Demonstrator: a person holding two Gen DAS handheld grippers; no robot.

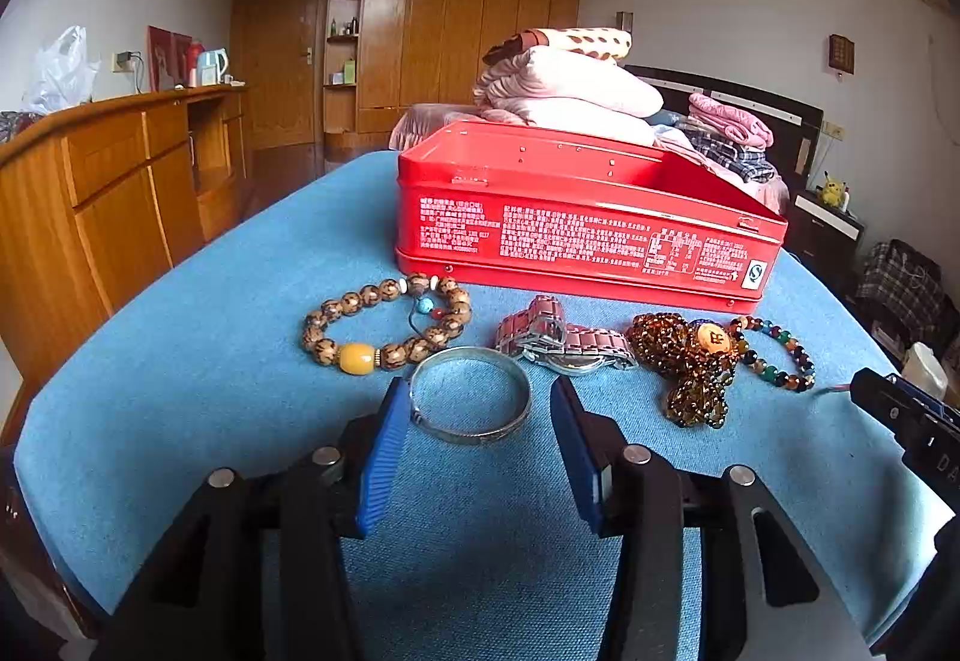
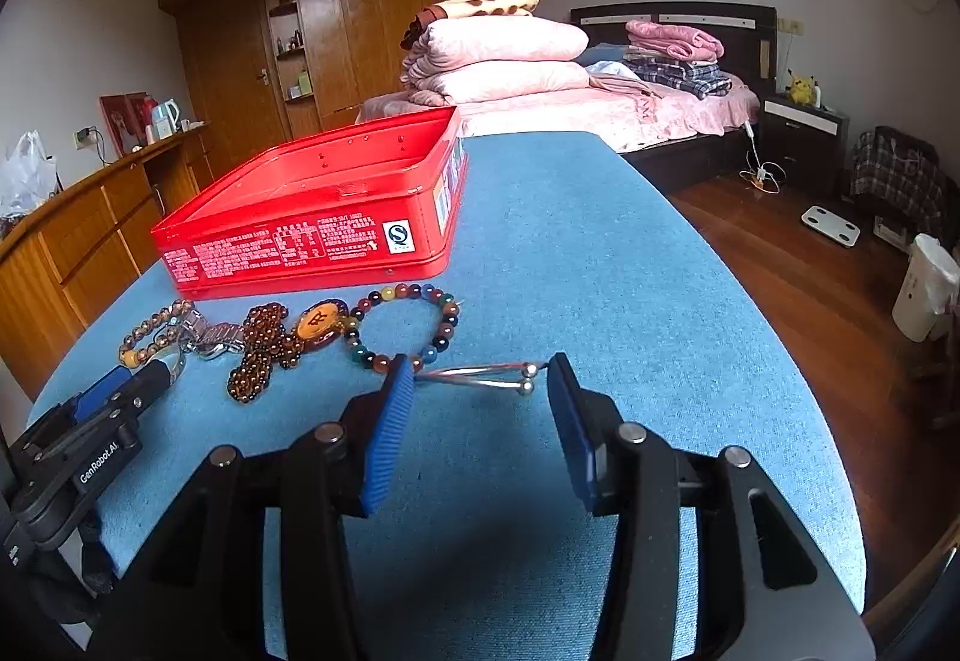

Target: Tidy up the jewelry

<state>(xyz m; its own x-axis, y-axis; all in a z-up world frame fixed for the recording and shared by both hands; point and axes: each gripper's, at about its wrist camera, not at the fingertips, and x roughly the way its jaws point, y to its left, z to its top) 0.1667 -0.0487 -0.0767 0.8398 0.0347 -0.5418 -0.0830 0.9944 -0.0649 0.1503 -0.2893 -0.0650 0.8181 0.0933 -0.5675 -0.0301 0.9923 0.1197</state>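
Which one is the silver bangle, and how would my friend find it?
Start at the big red tin on the blue tabletop; a row of jewelry lies in front of it. The silver bangle sits nearest the left gripper, between its open jaws. Unlike the beaded bracelets and the watch beside it, it is one plain, smooth metal ring with no beads.

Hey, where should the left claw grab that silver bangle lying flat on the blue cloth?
Probably the bangle's near-left rim, coming down from above. It lies flat, a thin open ring, so one finger would go inside the hoop and one outside, pinching across the band. The left claw is open, its left finger already against that rim.
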